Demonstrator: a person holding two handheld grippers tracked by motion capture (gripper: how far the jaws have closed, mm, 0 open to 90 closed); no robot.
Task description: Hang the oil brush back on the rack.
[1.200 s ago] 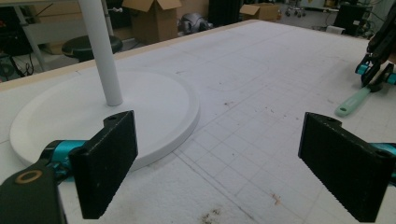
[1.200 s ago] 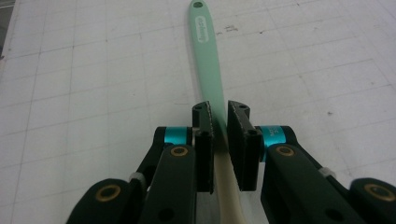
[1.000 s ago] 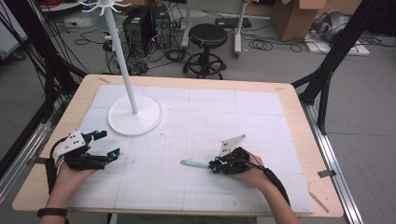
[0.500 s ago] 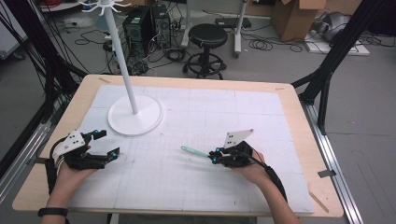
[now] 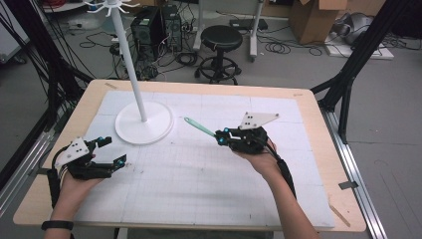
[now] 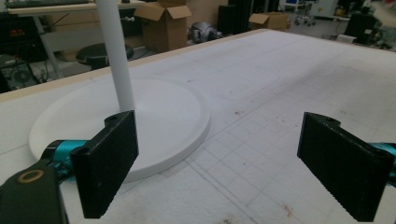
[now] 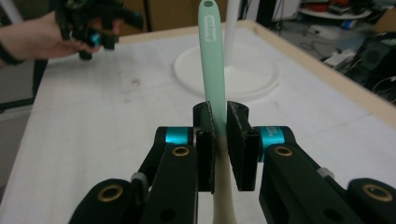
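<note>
Pinched between the pressed-together jaws of the right gripper (image 5: pixel 222 137): a slim mint-green plastic utensil with a cream lower end (image 7: pixel 212 70), lifted clear of the white gridded mat (image 5: pixel 199 174), tip aimed at the white round-based stand (image 5: pixel 144 123). Best kept firmly clamped, steady and level during carry. Left gripper (image 5: pixel 110 152) spread wide, holding nothing. Embossed lettering near the utensil's tip, too blurred to read.
</note>
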